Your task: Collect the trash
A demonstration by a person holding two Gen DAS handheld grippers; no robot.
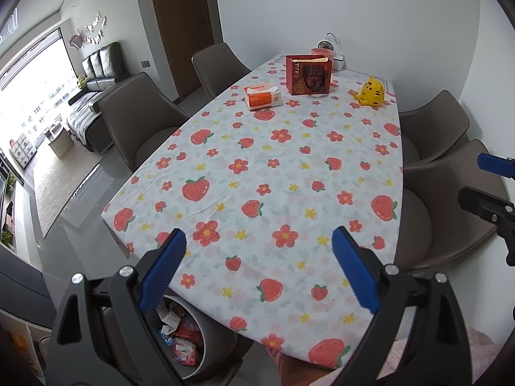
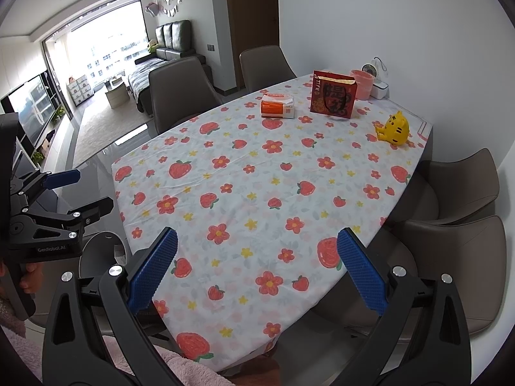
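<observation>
You see only part of the trash bin [image 1: 206, 350]: the left gripper's finger [image 1: 161, 273] and the table edge [image 1: 244, 334] cover it. Its wrappers [image 1: 183, 344] are too small to identify. Far off, the red bag [image 1: 308, 75] hides most of the pink cup [image 1: 322, 51].

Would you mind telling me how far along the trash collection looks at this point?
Mostly done, it seems: the bin by the table's near corner already holds wrappers, and no loose trash shows on the tablecloth. Nothing is in hand; the left gripper and right gripper are both open. Only the tissue pack, red bag and yellow toy remain.
</observation>
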